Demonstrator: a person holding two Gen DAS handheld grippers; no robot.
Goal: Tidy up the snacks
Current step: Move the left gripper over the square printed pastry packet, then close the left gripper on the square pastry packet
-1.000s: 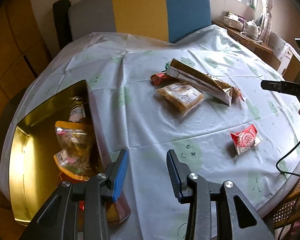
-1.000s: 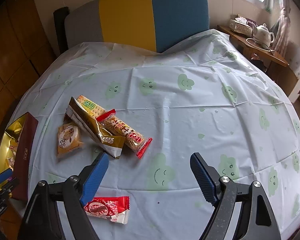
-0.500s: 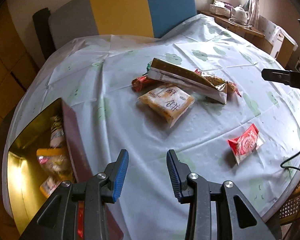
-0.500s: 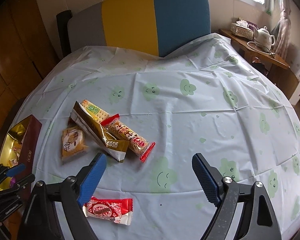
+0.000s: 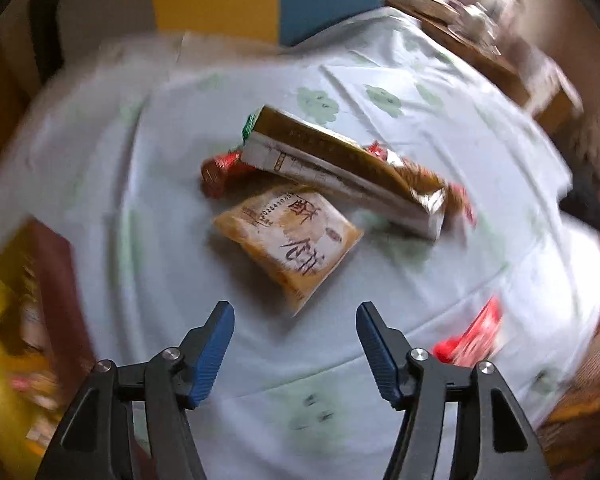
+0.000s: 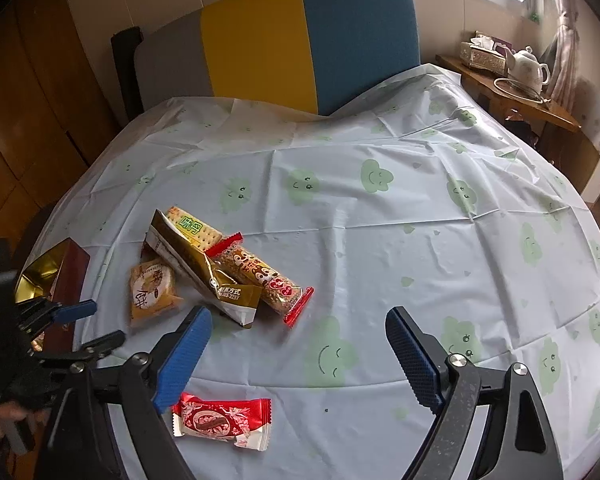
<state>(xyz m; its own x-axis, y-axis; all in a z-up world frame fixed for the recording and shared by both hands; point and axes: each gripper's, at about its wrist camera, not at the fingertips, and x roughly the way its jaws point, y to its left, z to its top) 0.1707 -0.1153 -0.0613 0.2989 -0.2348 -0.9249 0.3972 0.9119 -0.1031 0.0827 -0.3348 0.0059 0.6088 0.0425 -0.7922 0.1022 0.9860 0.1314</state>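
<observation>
Round tabletop (image 6: pixel 380 240) under pale cloud-print cloth, tri-colour chair (image 6: pixel 300 40) behind, snacks (image 6: pixel 204 264) piled left-centre – crinkled gold, tan, red wrappers, left tongs (image 5: pixel 294 318) opening – empty, right tongs (image 6: pixel 298 330) open, empty.

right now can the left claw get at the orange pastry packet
Probably yes: the left claw, jaws opening and empty, points at the orange pastry packet, which lies flat on bare tablecloth with nothing between.

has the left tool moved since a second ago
Yes. In the right wrist view the left tool has come away from the gold box toward the orange pastry packet, its jaws opening with nothing between them.
</observation>
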